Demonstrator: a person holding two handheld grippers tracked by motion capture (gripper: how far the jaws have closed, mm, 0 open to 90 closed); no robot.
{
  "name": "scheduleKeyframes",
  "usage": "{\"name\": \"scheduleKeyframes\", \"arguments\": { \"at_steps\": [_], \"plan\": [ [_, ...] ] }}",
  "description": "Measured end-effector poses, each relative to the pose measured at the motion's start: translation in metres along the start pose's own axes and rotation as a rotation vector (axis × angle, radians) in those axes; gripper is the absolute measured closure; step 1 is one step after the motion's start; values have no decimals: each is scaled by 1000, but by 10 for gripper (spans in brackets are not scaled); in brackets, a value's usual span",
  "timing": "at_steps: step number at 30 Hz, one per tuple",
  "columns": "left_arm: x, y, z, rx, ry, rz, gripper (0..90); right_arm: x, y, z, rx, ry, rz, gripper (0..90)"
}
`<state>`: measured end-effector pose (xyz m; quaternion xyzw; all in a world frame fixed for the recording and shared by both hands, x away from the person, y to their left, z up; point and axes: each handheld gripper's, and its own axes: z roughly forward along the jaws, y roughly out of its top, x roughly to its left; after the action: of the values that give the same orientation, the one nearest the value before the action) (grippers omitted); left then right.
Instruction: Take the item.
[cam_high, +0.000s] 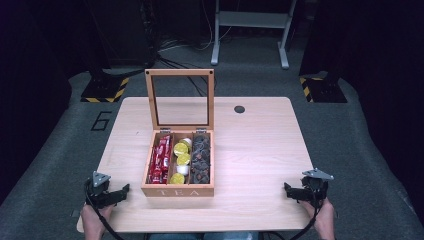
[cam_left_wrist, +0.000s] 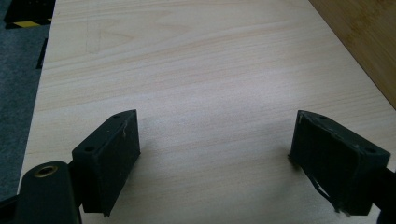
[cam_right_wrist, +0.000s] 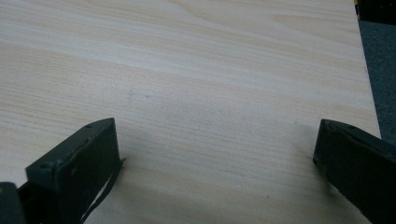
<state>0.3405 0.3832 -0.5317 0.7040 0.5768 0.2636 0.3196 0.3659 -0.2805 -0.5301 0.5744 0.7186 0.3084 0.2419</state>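
Observation:
A wooden tea box (cam_high: 178, 191) marked TEA stands mid-table with its glass lid (cam_high: 179, 99) raised upright. Its left compartment holds red packets (cam_high: 160, 160), the middle one yellow-topped capsules (cam_high: 180, 161), the right one dark sachets (cam_high: 201, 159). My left gripper (cam_high: 123, 190) rests near the table's front left corner, left of the box, open with nothing between its jaws (cam_left_wrist: 215, 140). My right gripper (cam_high: 287, 188) lies near the front right edge, open and empty (cam_right_wrist: 217, 144). The box's side (cam_left_wrist: 364, 42) shows at the top right of the left gripper view.
The light wooden table (cam_high: 260, 150) has a small dark round hole (cam_high: 239, 109) at the back right. Grey carpet surrounds it. A metal stand (cam_high: 250, 30) and yellow-black striped bases (cam_high: 105, 90) stand on the floor behind.

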Motion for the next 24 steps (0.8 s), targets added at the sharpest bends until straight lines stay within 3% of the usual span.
{"name": "scheduleKeyframes", "arguments": {
  "at_steps": [8, 17, 24],
  "plan": [
    [0, 0, 0, 6, -4, -3, 152, 0, 1, 0, -2, 5, -12, 0],
    [0, 1, 1, 10, -6, -13, 150, 5, 1, 0, -3, -23, -17, 0],
    [0, 1, 1, 9, 19, -19, 144, 3, 3, 2, 0, -10, -24, 0]
  ]
}}
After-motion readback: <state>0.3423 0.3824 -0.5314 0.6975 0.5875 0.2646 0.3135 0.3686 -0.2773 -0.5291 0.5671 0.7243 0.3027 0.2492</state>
